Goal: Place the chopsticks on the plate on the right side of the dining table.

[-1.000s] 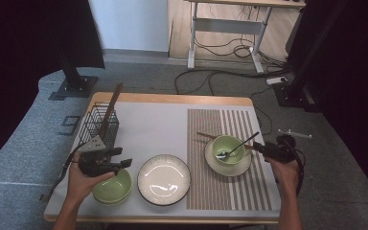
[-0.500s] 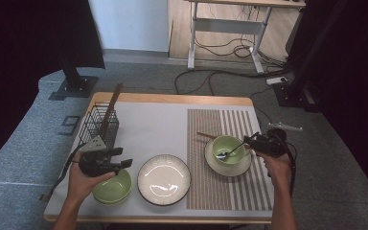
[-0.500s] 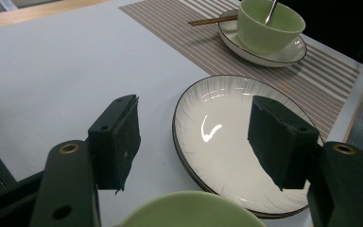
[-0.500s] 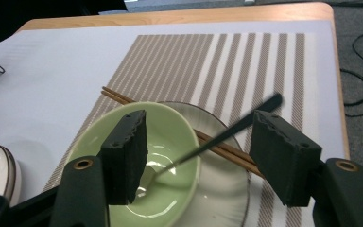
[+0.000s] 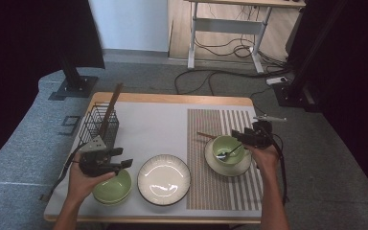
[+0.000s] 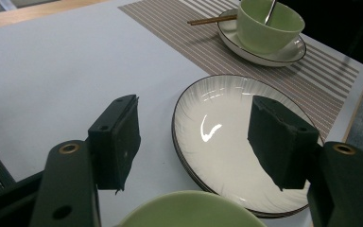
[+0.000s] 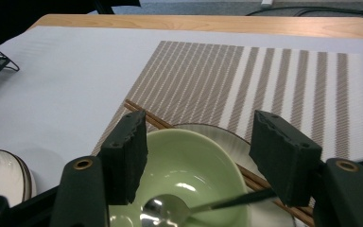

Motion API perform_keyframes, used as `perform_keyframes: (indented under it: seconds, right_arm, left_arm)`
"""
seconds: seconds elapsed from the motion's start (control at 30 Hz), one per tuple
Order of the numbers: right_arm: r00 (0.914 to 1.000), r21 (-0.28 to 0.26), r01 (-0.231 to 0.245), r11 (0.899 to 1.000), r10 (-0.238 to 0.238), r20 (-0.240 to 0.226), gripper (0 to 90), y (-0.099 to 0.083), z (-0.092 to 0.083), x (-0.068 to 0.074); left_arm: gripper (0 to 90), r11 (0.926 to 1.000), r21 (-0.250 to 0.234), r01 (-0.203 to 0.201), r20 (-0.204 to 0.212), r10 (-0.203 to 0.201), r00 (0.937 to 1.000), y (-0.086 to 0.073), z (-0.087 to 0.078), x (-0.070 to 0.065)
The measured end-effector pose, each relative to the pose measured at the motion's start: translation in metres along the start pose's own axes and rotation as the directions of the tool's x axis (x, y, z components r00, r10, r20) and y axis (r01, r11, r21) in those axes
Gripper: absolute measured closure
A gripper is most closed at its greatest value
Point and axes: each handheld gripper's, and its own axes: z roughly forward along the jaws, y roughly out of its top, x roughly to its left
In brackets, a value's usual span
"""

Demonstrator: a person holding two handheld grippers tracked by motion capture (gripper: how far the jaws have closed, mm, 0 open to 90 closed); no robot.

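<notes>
Right gripper [image 7: 198, 158]: jaws stand wide apart, nothing clamped between them. They hang just above the green bowl [image 7: 189, 175], over its near rim. A metal spoon [image 7: 163, 208] lies inside that bowl, scoop on the bottom, handle slanting up past the right jaw; whether the handle touches the pad I cannot tell. The bowl sits on a small white saucer [image 5: 227, 165] on the striped placemat [image 7: 246, 75]. A pair of brown chopsticks [image 7: 144, 113] rests across the saucer's far edge, running under the bowl's side.

Left gripper [image 6: 194, 142]: jaws also apart, empty. Between them, lower down, the white plate [image 6: 227, 142] with dark rim lies flat on the pale table cover [image 6: 52, 71]. Directly under this gripper is the rim of a second green bowl [image 6: 189, 210]; in the high view it sits at the table's near left, just beside the plate.

Farther out: a black wire basket [image 5: 98, 124] near the left edge, with a long brown stick standing tilted in it.
</notes>
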Motion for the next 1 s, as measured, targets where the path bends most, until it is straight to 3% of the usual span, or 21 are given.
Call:
perform_keyframes:
  seconds: [0.47, 1.0]
  right_arm:
    - [0.9988, 0.03, 0.046, 0.998, -0.046, -0.019, 36.2, 0.009, 0.035, 0.018]
    - [0.9939, 0.06, 0.11, 0.992, -0.11, -0.005, 34.3, 0.012, 0.066, 0.033]
  left_arm:
    - [34.7, 1.0, 0.001, 0.003, -0.001, -0.003, 1.0, -0.001, 0.0, 0.002]
    - [34.7, 1.0, 0.0, 0.006, 0.0, -0.006, 1.0, -0.001, -0.001, 0.003]
